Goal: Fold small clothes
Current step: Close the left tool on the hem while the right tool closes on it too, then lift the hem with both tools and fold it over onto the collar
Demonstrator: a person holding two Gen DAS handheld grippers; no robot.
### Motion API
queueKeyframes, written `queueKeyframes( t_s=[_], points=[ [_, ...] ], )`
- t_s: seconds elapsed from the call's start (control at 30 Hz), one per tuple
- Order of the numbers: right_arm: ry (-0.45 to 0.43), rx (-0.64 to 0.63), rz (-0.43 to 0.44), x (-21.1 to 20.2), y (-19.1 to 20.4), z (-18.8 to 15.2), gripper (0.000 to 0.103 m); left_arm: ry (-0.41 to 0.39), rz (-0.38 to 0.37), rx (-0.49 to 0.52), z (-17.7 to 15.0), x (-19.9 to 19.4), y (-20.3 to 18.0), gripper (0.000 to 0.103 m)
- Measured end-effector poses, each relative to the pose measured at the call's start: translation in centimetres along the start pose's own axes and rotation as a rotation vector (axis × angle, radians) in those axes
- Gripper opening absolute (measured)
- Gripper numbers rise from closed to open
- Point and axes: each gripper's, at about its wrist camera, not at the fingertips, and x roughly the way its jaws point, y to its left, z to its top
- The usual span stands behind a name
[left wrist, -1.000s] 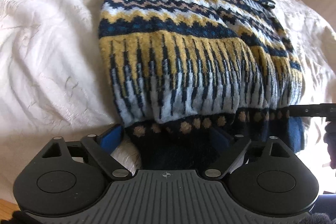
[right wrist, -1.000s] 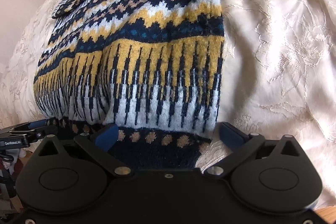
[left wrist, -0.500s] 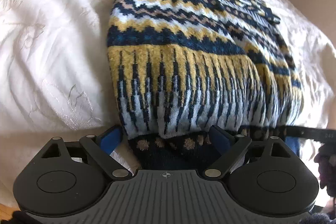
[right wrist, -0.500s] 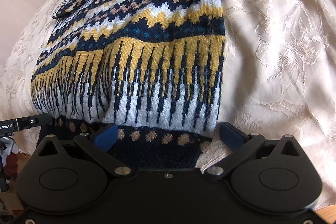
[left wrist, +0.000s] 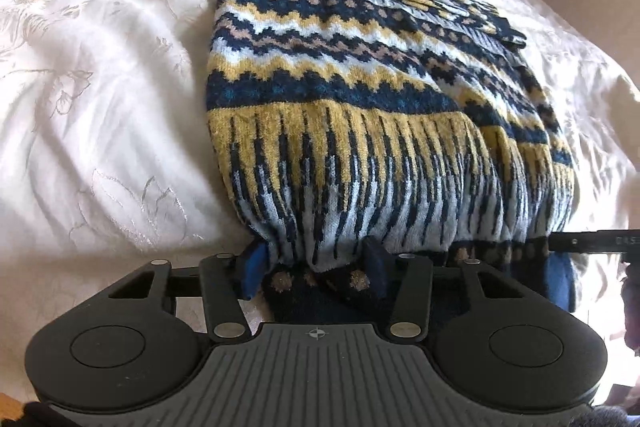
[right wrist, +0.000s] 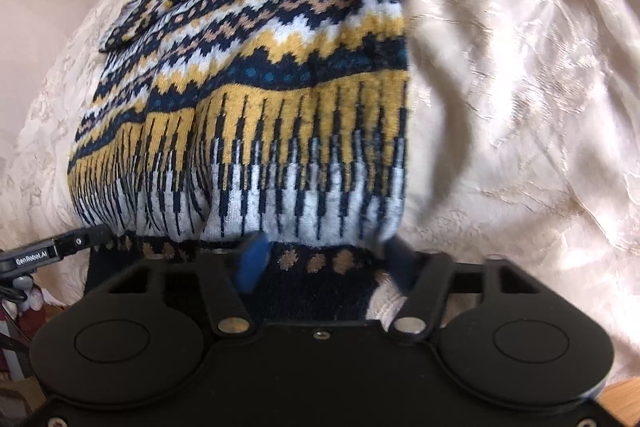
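While the sweater [left wrist: 360, 99] lies flat on the white bedspread [left wrist: 100, 87], the left wrist view shows the left gripper [left wrist: 316, 269] at the near hem. Its jaws have just been closing, and the dark band of the hem with tan dots is bunched between the blue pads [left wrist: 254, 273] — it looks pinched there. The sweater's long side runs straight away from the gripper, hem near and neck far. At the right edge a black finger of the other tool pokes in beside the same hem.

In the right wrist view, the right gripper [right wrist: 324, 261] sits at the near hem too, close to the sweater's right corner. Its jaws have also just been closing, with the dark band between the pads [right wrist: 254, 261]. A bit of bedspread [right wrist: 520, 107] seems caught at the right pad — I cannot tell for sure. Each hand has its own corner, so I think the next move lifts the hem toward the far neck.
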Motion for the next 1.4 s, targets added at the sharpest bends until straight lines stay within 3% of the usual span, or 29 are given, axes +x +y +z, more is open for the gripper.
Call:
queueKeyframes(
  t_s=[0.03, 0.07, 0.1, 0.17, 0.67, 1.03, 1.07, 1.13, 1.17, 1.4],
  points=[
    [0.0, 0.014, 0.008, -0.1, -0.2, 0.0, 0.051, 0.0, 0.002, -0.01, 0.0, 0.0, 0.2, 0.05],
    [0.001, 0.025, 0.018, -0.2, -0.4, 0.0, 0.028, -0.003, 0.001, -0.021, -0.1, -0.2, 0.4, 0.05],
    [0.008, 0.035, 0.03, -0.3, -0.7, 0.0, 0.021, -0.009, -0.001, -0.033, -0.1, -0.3, 0.5, 0.05],
    [0.008, 0.045, 0.047, -0.5, -0.9, -0.1, 0.021, -0.021, -0.005, -0.049, -0.3, -0.5, 0.7, 0.05],
    [0.023, -0.012, -0.057, -1.5, -0.2, 0.3, 0.018, -0.076, -0.088, -0.193, -1.5, -1.2, 3.9, 0.05],
    [0.029, -0.028, -0.051, -1.3, -0.1, 0.5, 0.018, -0.11, -0.141, -0.285, -1.9, -1.1, 5.4, 0.048],
    [0.028, -0.029, -0.046, -1.3, 0.0, 0.6, 0.018, -0.107, -0.149, -0.28, -1.7, -0.9, 5.2, 0.047],
    [0.022, -0.028, -0.041, -1.4, 0.1, 0.6, 0.018, -0.073, -0.186, -0.263, -1.2, -0.4, 4.5, 0.014],
    [0.018, -0.025, -0.037, -1.5, 0.1, 0.6, 0.018, -0.063, -0.191, -0.251, -0.9, -0.3, 4.0, 0.01],
    [-0.062, -0.005, 0.057, -4.6, 0.9, 1.3, 0.017, -0.164, -0.261, -0.243, 1.0, -4.8, 2.1, 0.009]
  ],
)
